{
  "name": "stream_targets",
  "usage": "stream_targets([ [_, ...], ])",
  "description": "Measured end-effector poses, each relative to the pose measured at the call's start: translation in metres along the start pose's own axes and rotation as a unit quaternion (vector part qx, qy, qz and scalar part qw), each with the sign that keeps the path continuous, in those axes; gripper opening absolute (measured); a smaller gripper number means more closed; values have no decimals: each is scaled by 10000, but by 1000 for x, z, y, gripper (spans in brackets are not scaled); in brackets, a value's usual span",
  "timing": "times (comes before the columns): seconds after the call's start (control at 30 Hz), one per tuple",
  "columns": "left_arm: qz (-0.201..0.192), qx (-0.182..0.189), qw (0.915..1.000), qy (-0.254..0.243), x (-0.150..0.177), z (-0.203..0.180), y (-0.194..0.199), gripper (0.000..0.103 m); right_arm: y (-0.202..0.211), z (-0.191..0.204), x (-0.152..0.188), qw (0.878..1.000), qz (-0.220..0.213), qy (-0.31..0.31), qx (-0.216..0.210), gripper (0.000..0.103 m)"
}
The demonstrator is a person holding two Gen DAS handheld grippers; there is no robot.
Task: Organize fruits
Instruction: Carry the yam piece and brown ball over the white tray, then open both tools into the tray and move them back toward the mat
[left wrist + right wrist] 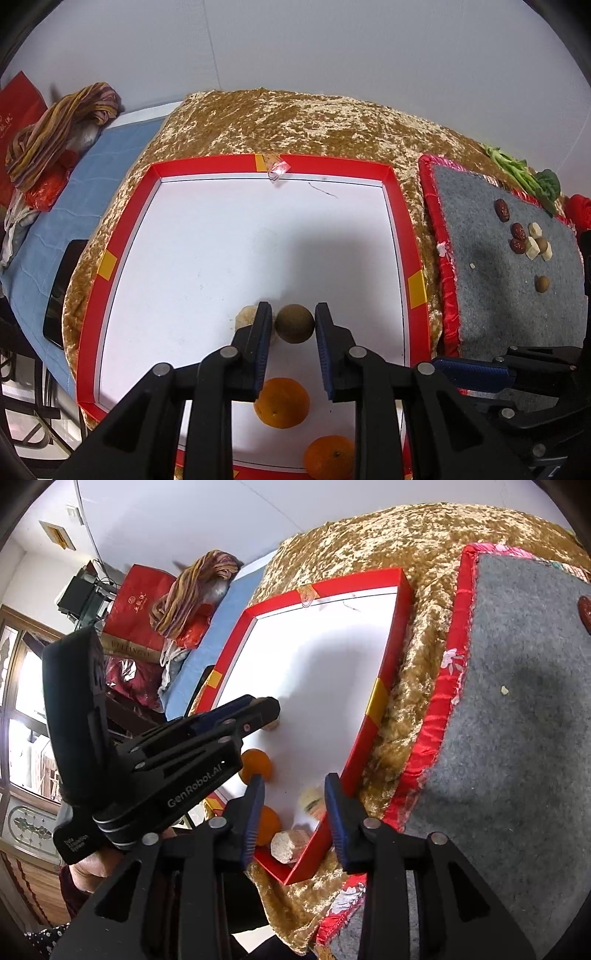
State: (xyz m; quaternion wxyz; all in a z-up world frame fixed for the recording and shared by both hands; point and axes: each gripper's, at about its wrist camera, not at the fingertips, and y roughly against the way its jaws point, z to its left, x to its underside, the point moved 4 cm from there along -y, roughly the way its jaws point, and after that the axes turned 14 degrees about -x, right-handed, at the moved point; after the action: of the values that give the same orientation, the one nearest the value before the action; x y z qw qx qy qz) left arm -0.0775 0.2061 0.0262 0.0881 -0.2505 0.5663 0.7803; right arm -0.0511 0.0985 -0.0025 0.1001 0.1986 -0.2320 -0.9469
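Left wrist view: my left hand-held gripper point(294, 325) is closed to a narrow gap on a round brown fruit point(294, 324), both pads touching its sides, low over the white floor of the red-rimmed tray point(397, 206). Whether the fruit rests on the tray floor or is just lifted, I cannot tell. A pale chunk point(246, 316) lies just beside the left finger, and two oranges point(282, 402) point(328, 458) sit nearer the camera inside the tray. To the right, on the grey felt mat point(491, 295), there remain three red dates point(518, 231), several pale cubes point(535, 230) and two small brown fruits point(542, 284). I judge the task partly done: several pieces are in the tray and the cluster on the mat is left to transfer. Right wrist view: my right hand-held gripper point(293, 812) is open at moderate width and holds nothing, hovering over the near corner of the tray, where another pale chunk point(286, 843) lies against the wall. The left unit point(207, 738) shows across the tray. The tray and mat lie on a gold crushed-velvet cover point(406, 546), apparently on a bed or tabletop. A blue quilt point(229, 602), a striped bundle of cloth point(199, 579) and a red gift bag point(136, 598) lie beyond, against a white wall.
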Motion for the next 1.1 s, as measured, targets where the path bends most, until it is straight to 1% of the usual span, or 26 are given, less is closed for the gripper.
stream_targets([
  [0.23, -91, 122, 9999, -32, -4, -10, 4, 31, 13, -4, 0, 9999, -140, -35, 45, 37],
  [0.3, -169, 145, 9997, -78, -6, -16, 8, 36, 22, -8, -1, 9997, -232, -88, 64, 37],
  [0.43, -342, 204, 9990, -222, -9, -33, 16, 41, 45, -19, -1, 9987, -446, -213, 137, 38],
  [0.5, -442, 247, 9982, -315, -11, -45, 20, 46, 60, -27, -1, 9977, -581, -307, 183, 38],
  [0.6, -554, 283, 9970, -472, -12, -65, 26, 49, 84, -38, -1, 9956, -789, -448, 246, 40],
  [0.7, -624, 394, 9950, -676, -13, -89, 30, 49, 112, -48, 0, 9925, -1031, -579, 302, 41],
  [0.9, -832, 585, 9869, -1256, -8, -143, 40, 52, 175, -72, 3, 9807, -1662, -949, 403, 41],
  [0.97, -907, 672, 9829, -1455, -6, -160, 44, 52, 198, -83, 4, 9741, -1901, -1115, 501, 41],
  [1.1, -996, 936, 9747, -1770, -1, -192, 49, 52, 232, -104, 6, 9622, -2230, -1416, 664, 42],
])
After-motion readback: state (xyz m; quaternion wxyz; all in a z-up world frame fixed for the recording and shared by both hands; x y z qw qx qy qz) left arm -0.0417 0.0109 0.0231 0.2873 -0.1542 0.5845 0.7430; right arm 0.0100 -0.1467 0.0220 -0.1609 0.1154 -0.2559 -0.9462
